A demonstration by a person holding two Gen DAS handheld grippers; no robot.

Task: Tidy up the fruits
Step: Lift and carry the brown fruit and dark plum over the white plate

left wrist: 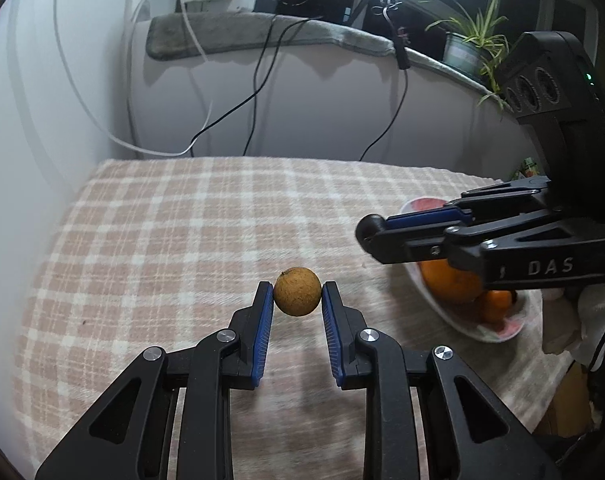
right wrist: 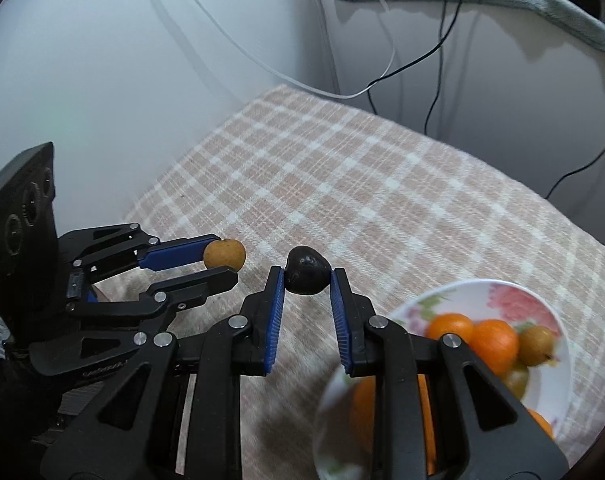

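Right wrist view: each gripper pinches one fruit above the desk beside the floral plate (right wrist: 454, 292) — right gripper (right wrist: 307, 276) a dark fruit (right wrist: 306, 270), left gripper (right wrist: 222, 262) a tan longan-like fruit (right wrist: 224, 254) — probably for sorting.

Left tool (left wrist: 297, 294) pinches brown fruit (left wrist: 297, 291) w/ pads.

The right tongs (left wrist: 368, 236) hide part of the oranges (left wrist: 454, 284) in the blurred bowl (right wrist: 558, 380).
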